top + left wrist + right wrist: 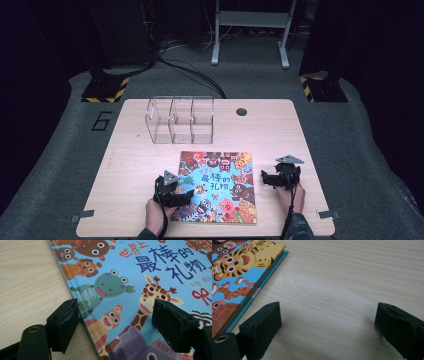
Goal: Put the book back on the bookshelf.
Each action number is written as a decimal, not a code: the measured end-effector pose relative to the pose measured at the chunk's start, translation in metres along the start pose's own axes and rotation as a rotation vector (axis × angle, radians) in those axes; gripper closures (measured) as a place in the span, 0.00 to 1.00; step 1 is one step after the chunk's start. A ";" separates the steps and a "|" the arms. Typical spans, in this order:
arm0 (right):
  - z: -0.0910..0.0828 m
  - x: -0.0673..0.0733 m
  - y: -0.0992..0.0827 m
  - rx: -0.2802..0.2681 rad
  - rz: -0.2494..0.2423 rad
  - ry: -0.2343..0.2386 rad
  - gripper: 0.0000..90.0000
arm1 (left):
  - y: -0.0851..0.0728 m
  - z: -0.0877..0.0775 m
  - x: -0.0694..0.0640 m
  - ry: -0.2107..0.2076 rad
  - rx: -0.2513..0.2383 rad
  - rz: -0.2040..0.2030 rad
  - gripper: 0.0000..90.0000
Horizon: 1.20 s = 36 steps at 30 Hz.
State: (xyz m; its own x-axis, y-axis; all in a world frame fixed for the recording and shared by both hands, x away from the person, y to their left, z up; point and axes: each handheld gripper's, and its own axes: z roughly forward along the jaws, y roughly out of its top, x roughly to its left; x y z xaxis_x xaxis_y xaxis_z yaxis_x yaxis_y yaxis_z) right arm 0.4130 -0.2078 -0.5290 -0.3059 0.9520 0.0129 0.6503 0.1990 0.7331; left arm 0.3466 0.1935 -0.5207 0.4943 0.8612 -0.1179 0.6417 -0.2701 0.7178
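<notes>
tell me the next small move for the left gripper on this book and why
Probably lower the left gripper a touch and close on the picture book. Its jaws stand open astride the book's left edge, one over the wooden table, one over the cover, and the book lies flat, ungripped.

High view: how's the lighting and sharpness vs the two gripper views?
High view: table evenly lit, surroundings dark, picture soft, clear organizer faint with slight glints. Left gripper view: book cover bright and fairly sharp, no strong glare, jaws soft-edged close up. Right gripper view: wood grain clear, a pale sheen mid-table, near jaws slightly blurred.
</notes>
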 end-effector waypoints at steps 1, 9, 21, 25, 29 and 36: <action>0.000 0.000 0.000 0.000 0.000 0.000 0.07 | 0.000 0.001 0.001 -0.013 -0.003 -0.008 0.24; -0.003 -0.005 0.002 0.008 0.069 0.047 0.04 | -0.001 -0.016 0.030 0.060 -0.043 -0.010 0.08; -0.015 0.037 0.021 0.046 0.016 0.232 0.20 | -0.016 -0.012 0.050 0.150 -0.006 0.005 0.03; -0.003 0.050 0.028 0.085 0.000 0.283 0.26 | -0.017 -0.011 0.050 0.160 -0.016 0.002 0.03; 0.006 0.055 0.032 0.151 -0.017 0.276 0.33 | -0.017 -0.010 0.049 0.171 -0.018 0.001 0.04; 0.009 0.060 0.043 0.231 -0.042 0.274 0.39 | -0.017 -0.011 0.049 0.157 -0.012 0.016 0.05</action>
State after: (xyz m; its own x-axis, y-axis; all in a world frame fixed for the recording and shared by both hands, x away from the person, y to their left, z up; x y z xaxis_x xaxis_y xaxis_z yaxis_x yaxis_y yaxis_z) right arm 0.4290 -0.1403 -0.5031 -0.4901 0.8505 0.1908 0.7637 0.3134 0.5644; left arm 0.3538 0.2448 -0.5309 0.4058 0.9140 0.0020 0.6268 -0.2799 0.7272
